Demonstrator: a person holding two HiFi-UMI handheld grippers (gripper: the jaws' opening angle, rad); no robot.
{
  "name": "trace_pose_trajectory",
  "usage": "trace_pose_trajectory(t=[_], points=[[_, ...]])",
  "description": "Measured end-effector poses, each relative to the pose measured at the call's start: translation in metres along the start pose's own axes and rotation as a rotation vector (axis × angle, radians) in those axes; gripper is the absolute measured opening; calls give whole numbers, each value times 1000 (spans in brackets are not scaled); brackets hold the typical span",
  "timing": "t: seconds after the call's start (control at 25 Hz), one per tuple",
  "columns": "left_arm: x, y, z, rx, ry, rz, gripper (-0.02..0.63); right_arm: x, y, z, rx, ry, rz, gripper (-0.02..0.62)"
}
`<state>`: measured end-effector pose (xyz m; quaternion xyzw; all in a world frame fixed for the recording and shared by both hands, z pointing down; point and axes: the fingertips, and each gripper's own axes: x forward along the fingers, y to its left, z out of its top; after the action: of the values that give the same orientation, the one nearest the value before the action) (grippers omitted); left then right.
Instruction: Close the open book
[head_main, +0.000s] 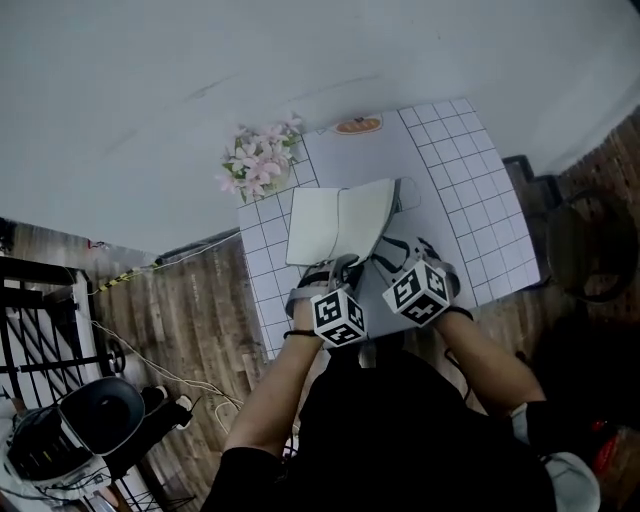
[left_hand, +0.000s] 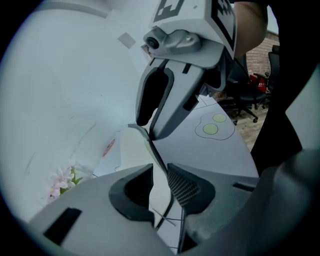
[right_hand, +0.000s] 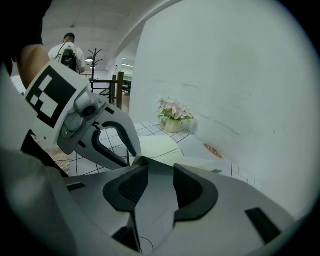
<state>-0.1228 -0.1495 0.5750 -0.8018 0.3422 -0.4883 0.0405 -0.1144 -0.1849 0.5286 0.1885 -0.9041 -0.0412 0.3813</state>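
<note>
Where the grid-patterned table meets the pale wall, the book lies open on a grey mat. Its near edge is just ahead of both grippers, and a pot of pink flowers stands near its far left corner.

The jaws of the left gripper stand narrow, closed on the book's right-hand half. In the left gripper view that half is tilted up off the mat and runs edge-on through the gap. White pages face the left jaw, and the thin dark cover lies against the ridged pad of the right jaw.

The right gripper comes in from the other side. Its tips are at the top edge of the same raised half, just beside the left gripper's tips. Its jaws stand moderately apart, and a flat grey surface fills the gap between them. This looks like the outer face of the raised cover, though it could be the mat behind.

The book's left page lies flat and white, facing up.
</note>
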Motion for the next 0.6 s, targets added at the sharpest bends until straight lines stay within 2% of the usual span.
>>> trace_pose_trajectory(t=[0.12, 0.24, 0.44, 0.6], points=[[-11, 8, 5, -12, -48, -5, 74, 3, 5, 14, 7, -8, -9, 156], [-13, 13, 5, -50, -78, -43, 74, 7, 7, 21, 49, 4, -21, 153], [-17, 30, -6, -201, -154, -108, 54, 14, 4, 32, 127, 20, -45, 152], [-30, 39, -21, -179, -165, -87, 49, 21, 13, 52, 135, 9, -51, 150]])
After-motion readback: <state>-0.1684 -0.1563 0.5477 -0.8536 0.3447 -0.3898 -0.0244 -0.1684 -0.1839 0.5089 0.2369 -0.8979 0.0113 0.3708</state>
